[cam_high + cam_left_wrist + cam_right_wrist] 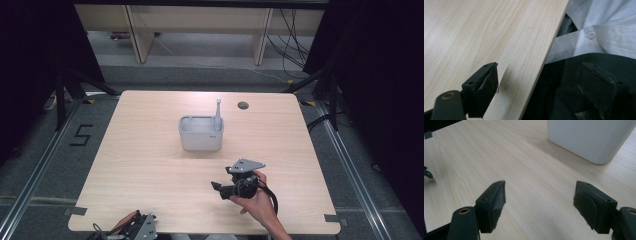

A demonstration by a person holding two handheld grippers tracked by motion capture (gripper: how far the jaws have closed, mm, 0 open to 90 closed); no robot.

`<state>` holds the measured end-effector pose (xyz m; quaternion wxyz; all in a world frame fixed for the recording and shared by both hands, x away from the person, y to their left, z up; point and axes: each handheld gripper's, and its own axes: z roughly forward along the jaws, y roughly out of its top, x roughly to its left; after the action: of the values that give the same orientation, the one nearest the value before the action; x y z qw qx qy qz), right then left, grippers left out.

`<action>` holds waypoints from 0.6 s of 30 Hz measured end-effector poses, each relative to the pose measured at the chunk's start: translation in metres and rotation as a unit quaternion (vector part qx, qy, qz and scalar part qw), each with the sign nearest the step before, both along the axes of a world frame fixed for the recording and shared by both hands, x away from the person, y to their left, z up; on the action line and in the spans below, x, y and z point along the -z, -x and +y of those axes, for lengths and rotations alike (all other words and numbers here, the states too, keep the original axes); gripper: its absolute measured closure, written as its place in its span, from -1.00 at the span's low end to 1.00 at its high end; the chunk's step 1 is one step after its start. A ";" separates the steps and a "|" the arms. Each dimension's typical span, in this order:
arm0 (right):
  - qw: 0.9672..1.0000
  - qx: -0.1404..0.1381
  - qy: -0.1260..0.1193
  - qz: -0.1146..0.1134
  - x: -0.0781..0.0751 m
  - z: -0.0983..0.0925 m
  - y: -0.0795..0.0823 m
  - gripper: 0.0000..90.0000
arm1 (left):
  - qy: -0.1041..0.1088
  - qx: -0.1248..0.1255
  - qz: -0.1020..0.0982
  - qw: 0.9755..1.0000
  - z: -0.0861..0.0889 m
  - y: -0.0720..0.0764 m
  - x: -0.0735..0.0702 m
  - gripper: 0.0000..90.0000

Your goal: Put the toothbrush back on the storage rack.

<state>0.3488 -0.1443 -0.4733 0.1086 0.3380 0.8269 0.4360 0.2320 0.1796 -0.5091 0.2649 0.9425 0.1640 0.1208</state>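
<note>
On the light wooden tabletop (150, 165) stands a grey plastic caddy (200, 133), a little behind the middle, and a grey utensil handle (218, 111) rises upright from its right rear corner. The right tongs (218, 189) hover low above the tabletop in front of the caddy and a bit to its right, apart from it, and they point toward the left front. In the right gripper view the two black jaws stand wide apart with only bare wood between them, so these tongs are released and hold nothing; the white-grey wall of the caddy (589, 138) shows at the upper right, near but not touching. The left tongs (142, 227) rest at the near edge of the tabletop, and in the left gripper view the jaws are also spread, one over the wood and one past the edge in front of the person's white shirt (604, 27), with nothing between them. I judge the caddy to be light, stiff and rather smooth, so it may slide or tip if it is pushed at the side. A good hold seems to be on the thin upper rim of one wall, one jaw inside and one outside. The handle looks slim and loose in its place; a grip near its top would probably lift it straight out.
</note>
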 end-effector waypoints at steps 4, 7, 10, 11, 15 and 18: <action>1.000 -0.005 0.001 -0.005 0.001 -0.001 0.004 -0.42 | -0.002 0.001 0.002 1.000 0.000 0.000 -0.001 -0.66; 1.000 -0.011 -0.007 0.002 0.003 -0.002 0.007 -0.42 | -0.003 0.001 0.003 1.000 0.000 0.000 -0.001 -0.66; 1.000 -0.015 -0.005 0.001 0.004 -0.003 0.009 -0.42 | -0.002 0.001 0.001 1.000 0.000 0.000 0.000 -0.66; 1.000 -0.012 -0.005 0.003 0.005 -0.003 0.010 -0.42 | 0.000 0.000 -0.001 1.000 0.000 0.000 0.000 -0.66; 1.000 -0.010 -0.004 0.009 0.006 -0.005 0.014 -0.42 | -0.001 0.001 0.002 1.000 0.000 0.000 0.000 -0.66; 1.000 -0.016 -0.007 0.003 0.007 -0.006 0.016 -0.42 | -0.002 0.000 0.001 1.000 0.000 0.000 0.000 -0.66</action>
<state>0.3330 -0.1503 -0.4805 0.0970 0.3270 0.8296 0.4420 0.2320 0.1798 -0.5088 0.2627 0.9433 0.1636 0.1201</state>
